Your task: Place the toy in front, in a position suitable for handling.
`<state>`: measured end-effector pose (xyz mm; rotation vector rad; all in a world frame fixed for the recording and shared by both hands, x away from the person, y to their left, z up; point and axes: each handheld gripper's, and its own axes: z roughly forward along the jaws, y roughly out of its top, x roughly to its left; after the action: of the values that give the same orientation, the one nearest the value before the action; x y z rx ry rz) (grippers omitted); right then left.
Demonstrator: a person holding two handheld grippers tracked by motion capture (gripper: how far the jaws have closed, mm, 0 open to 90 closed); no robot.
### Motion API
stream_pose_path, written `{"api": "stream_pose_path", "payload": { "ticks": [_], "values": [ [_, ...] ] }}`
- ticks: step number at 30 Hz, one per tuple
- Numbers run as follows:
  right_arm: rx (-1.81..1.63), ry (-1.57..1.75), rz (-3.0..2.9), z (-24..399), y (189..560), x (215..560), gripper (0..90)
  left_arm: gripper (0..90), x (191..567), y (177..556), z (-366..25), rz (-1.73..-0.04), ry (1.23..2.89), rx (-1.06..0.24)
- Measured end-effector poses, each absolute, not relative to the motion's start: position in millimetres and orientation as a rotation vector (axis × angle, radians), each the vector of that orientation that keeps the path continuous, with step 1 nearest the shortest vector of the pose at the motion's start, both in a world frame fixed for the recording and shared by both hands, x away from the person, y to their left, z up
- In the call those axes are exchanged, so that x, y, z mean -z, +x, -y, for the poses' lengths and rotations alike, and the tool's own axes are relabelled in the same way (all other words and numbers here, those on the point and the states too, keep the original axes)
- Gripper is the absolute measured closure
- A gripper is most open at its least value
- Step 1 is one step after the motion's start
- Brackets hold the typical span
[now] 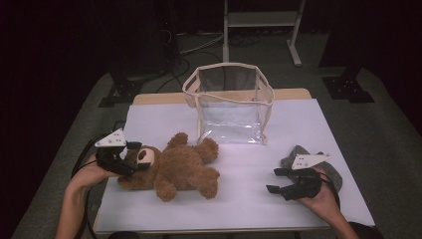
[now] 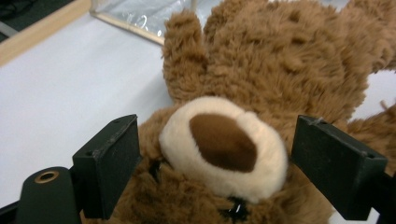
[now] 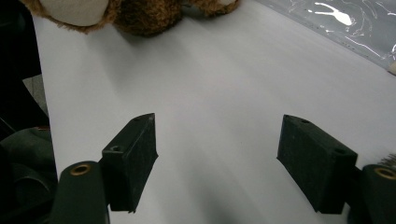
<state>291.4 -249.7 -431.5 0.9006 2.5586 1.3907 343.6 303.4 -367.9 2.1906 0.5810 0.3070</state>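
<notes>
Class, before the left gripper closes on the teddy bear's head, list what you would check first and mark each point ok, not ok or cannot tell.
1. Teddy bear head sits between the left gripper jaws: ok.
2. Pads pressing the fur on both sides: cannot tell; the left one looks touching, the right shows a gap.
3. Clear bag stands upright with its mouth open: ok.
4. Right gripper open, holding nothing, apart from the bear: ok.
5. Grey cloth lies off the route from bear to bag: ok.

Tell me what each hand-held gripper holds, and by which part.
Nothing held yet. Left hand-held gripper straddles the teddy bear head, open; right hand-held gripper is open, nothing between its jaws.
</notes>
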Motion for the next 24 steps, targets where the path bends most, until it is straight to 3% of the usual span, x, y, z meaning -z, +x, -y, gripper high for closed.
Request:
{"api": "stream_pose_path", "payload": {
  "ticks": [8, 14, 24],
  "values": [
    [-1.388, 0.894, -2.567, 248.0, 291.1, 431.9, 26.8, 16.5, 376.5, 341.8, -301.8, -0.572, 2.202, -0.297],
    [-1.394, 0.875, -2.583, 242.6, 289.8, 431.0, 26.8, 23.1, 379.4, 337.7, -302.3, -0.552, 2.197, -0.308],
    [-1.46, 0.753, -2.638, 214.2, 291.3, 413.9, 26.8, 26.8, 382.6, 331.5, -301.5, -0.526, 2.196, -0.315]
  ]
}}
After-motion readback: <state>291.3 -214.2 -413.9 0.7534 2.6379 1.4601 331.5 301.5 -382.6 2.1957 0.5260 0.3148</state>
